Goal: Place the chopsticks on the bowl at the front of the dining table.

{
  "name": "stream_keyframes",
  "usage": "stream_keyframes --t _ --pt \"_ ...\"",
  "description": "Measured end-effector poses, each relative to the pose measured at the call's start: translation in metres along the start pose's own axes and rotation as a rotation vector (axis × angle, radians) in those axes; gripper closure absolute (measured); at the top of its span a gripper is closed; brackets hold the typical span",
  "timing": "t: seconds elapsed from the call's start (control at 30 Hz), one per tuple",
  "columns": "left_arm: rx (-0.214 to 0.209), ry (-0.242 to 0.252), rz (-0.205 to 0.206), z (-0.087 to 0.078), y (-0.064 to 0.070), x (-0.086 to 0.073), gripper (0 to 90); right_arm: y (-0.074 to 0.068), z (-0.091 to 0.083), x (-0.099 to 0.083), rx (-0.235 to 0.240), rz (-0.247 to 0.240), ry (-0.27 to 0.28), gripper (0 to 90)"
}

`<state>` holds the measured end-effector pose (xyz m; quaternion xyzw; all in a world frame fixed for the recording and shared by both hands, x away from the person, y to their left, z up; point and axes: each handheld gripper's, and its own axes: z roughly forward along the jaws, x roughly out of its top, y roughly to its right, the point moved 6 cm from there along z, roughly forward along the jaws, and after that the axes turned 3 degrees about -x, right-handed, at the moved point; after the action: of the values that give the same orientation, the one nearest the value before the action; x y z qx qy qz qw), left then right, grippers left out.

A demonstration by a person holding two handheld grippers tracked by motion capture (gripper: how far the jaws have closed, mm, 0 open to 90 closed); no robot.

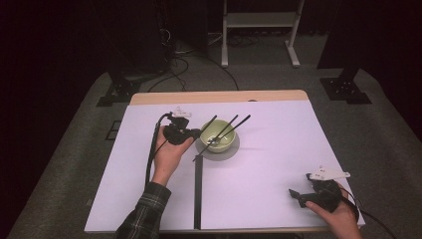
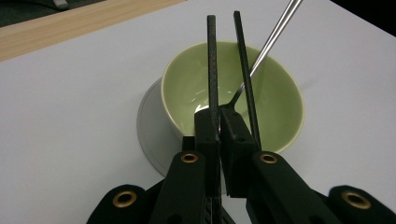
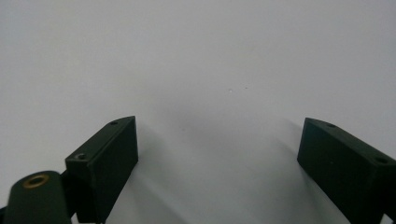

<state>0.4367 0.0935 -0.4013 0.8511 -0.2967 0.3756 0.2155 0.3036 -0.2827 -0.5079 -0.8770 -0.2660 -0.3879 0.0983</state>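
Fingers of the left gripper are nearly closed on what looks like the bowl end of a spoon, though the pinch point is partly hidden; its steel handle slants up and away over the far rim of the green bowl. Bowl sits on a grey saucer mid-surface, just beside the left hand. Right gripper rests well apart at the near right corner, fingers wide open and holding nothing.
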Motion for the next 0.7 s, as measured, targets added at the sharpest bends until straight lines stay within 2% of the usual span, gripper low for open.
stream_keyframes --t 0.7 --pt "-0.008 -0.003 -0.022 0.03 -0.005 0.024 86.5 0.0 0.0 0.0 0.0 -0.001 0.001 10.6"
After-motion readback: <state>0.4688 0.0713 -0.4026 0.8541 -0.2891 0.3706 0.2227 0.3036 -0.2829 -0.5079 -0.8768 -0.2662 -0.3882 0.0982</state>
